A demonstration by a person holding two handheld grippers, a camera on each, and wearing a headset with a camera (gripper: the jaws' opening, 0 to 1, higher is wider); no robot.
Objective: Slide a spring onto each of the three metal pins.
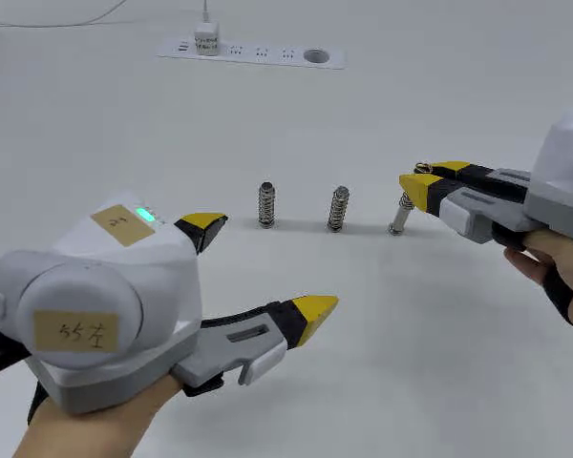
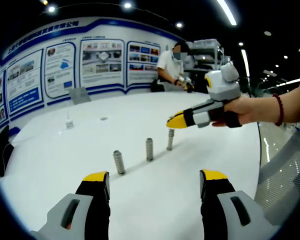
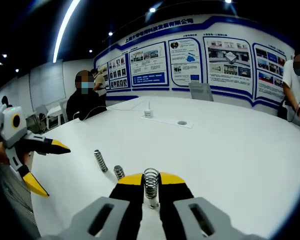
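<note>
Two metal pins stand on the white table, each with a spring on it: the left one [image 1: 266, 203] [image 2: 119, 162] [image 3: 100, 160] and the middle one [image 1: 338, 207] [image 2: 149, 149] [image 3: 119, 171]. The third pin [image 1: 400, 218] [image 2: 170, 139] leans a little at the right of the row. My right gripper [image 1: 415, 177] [image 3: 151, 186] [image 2: 177, 120] is shut on a third spring [image 3: 151, 182] [image 1: 406, 201], held on the top of that pin. My left gripper [image 1: 263, 267] [image 2: 155, 176] [image 3: 42, 167] hovers open and empty in front of the row.
A white power strip [image 1: 253, 50] [image 3: 165, 120] with a charger plugged in lies at the far side of the table. People stand beyond the table near the wall of posters. Bare tabletop [image 1: 392, 324] lies between the grippers.
</note>
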